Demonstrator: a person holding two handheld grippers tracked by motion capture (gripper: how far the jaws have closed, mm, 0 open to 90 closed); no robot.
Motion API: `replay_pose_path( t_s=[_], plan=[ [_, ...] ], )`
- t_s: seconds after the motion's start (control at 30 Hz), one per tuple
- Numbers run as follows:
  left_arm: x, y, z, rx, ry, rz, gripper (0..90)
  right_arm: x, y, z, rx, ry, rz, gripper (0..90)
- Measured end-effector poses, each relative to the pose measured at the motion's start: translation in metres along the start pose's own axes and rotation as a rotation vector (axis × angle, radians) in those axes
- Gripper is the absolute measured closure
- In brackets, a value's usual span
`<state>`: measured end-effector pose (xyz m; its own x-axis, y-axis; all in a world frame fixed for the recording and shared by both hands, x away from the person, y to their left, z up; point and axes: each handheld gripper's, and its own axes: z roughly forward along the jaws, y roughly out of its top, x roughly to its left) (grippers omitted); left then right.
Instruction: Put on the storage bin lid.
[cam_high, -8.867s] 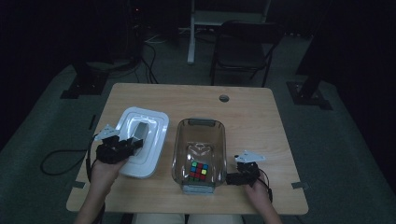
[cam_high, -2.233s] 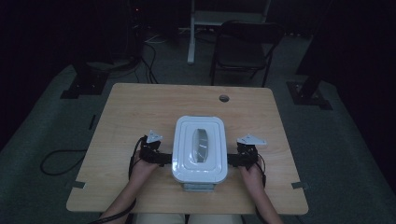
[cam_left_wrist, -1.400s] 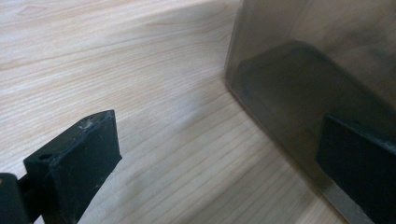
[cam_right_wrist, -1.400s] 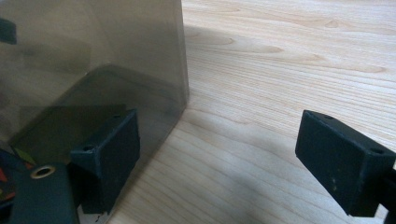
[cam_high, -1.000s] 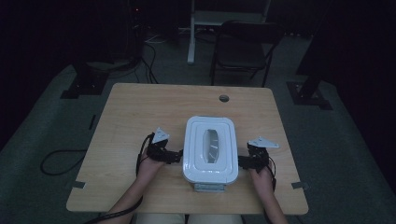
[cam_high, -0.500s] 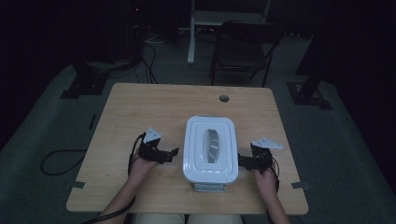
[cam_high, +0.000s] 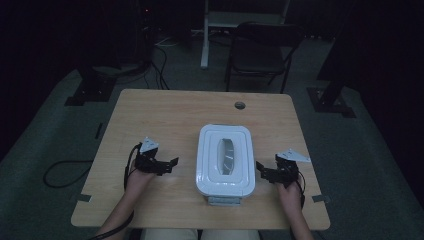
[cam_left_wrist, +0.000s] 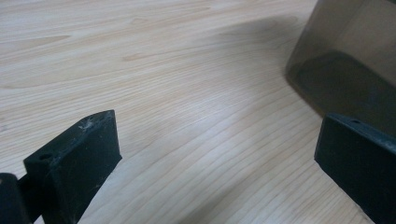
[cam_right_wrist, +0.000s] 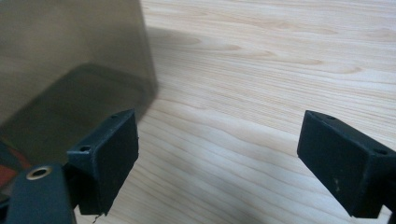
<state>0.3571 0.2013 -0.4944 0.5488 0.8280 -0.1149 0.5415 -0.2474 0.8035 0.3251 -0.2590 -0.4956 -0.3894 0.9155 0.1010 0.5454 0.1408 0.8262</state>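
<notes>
A smoky clear container with a white lid (cam_high: 225, 160) closed on it stands at the middle of the wooden table (cam_high: 170, 115). My left gripper (cam_high: 172, 163) lies open on the table a short way left of it, touching nothing. My right gripper (cam_high: 260, 170) lies open just off the container's right side. In the left gripper view the open left gripper (cam_left_wrist: 215, 140) has bare wood between its jaws and the container wall (cam_left_wrist: 345, 70) at the upper right. In the right gripper view the open right gripper (cam_right_wrist: 219, 140) has the container wall (cam_right_wrist: 70, 70) at the left.
A cable hole (cam_high: 240, 105) sits near the table's far edge. A dark chair (cam_high: 262, 50) and a desk leg (cam_high: 205, 35) stand beyond the table. Cables (cam_high: 65, 172) trail on the floor at the left. A red patch (cam_right_wrist: 9, 175) shows through the container wall.
The lid, once beside the open container, now sits on it. The closed container has slid slightly right. Over the last second my left gripper has drawn away to the left.
</notes>
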Motion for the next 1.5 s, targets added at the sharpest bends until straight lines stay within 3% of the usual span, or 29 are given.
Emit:
replay_pose_path(
  t_s=[0.3,0.43,0.77,0.87,0.97,1.23,1.33,1.5],
  plan=[
    [0.012,-0.008,-0.016,0.002,0.048,-0.018,0.9,-0.013,-0.01,-0.01,-0.003,-0.053,0.039,12.5],
    [0.02,-0.013,-0.023,-0.002,0.068,-0.044,0.9,-0.02,-0.015,-0.015,-0.008,-0.083,0.061,12.6],
    [0.04,-0.029,-0.042,0.007,0.134,-0.081,0.9,-0.029,-0.024,-0.023,0.005,-0.163,0.076,12.3],
    [0.046,-0.034,-0.048,0.013,0.161,-0.09,0.9,-0.03,-0.026,-0.024,0.01,-0.194,0.077,12.3],
    [0.051,-0.041,-0.056,0.007,0.185,-0.127,0.9,-0.032,-0.029,-0.024,0.026,-0.25,0.063,11.9],
    [0.06,-0.054,-0.075,0.031,0.286,-0.162,0.9,-0.038,-0.036,-0.023,0.044,-0.264,0.095,11.8],
    [0.063,-0.059,-0.082,0.024,0.299,-0.173,0.9,-0.038,-0.039,-0.021,0.054,-0.269,0.096,11.9],
    [0.065,-0.068,-0.086,0.073,0.356,-0.185,0.9,-0.036,-0.041,-0.016,0.088,-0.291,0.085,11.9]
  ],
)
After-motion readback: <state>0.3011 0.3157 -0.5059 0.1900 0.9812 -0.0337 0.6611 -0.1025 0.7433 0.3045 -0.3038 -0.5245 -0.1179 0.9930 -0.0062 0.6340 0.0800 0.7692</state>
